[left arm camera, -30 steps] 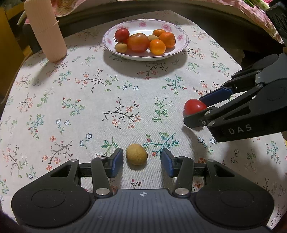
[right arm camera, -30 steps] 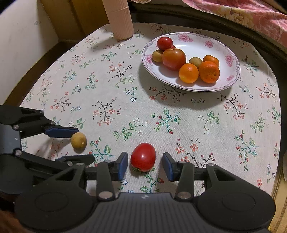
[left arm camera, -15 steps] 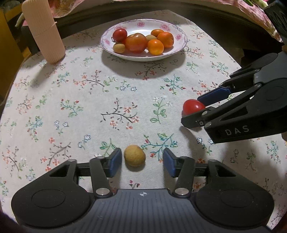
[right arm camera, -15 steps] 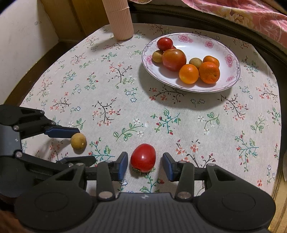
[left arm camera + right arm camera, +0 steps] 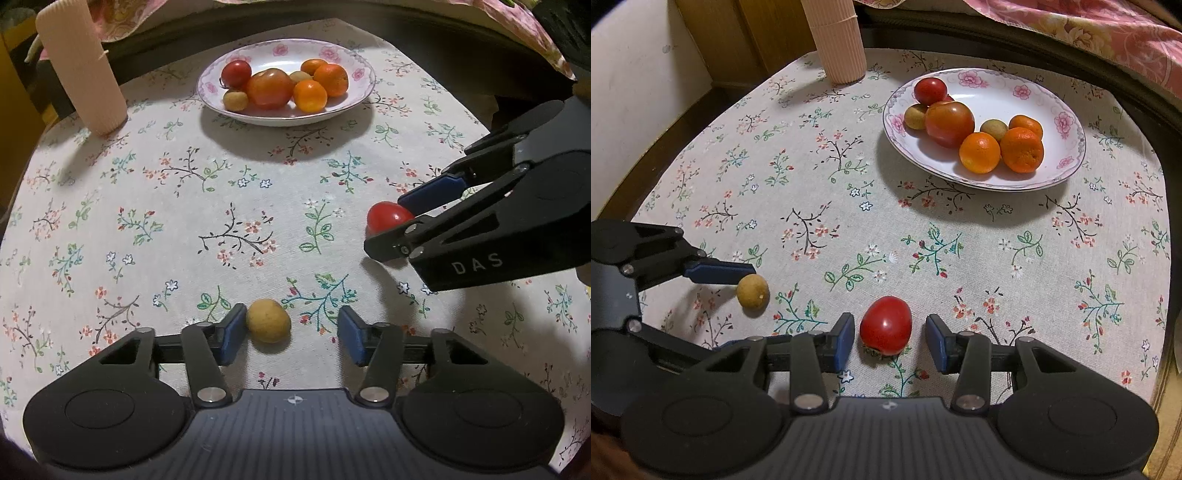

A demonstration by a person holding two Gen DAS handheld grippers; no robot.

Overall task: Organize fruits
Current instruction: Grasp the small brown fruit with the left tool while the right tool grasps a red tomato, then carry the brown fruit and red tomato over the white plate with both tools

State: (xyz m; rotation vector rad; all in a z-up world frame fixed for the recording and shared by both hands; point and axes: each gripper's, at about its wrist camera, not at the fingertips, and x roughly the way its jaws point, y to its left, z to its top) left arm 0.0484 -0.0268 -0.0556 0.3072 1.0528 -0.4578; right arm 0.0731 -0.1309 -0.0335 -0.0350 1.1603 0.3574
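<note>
Fruits still loose on the flowered tablecloth [image 5: 820, 177], both well short of the white floral-rimmed plate [image 5: 1067, 147] that already holds tomatoes and oranges: a small round tan longan [image 5: 268, 320] and a glossy red cherry tomato [image 5: 885, 325]. Left gripper [image 5: 291, 326] has just been closing, jaws spread around the longan, near pad touching it, far pad apart; right gripper [image 5: 889, 338] spread around the tomato, neither pad pressing. Judged step: pre-grasp; next, close both, lift, carry to the plate.
</note>
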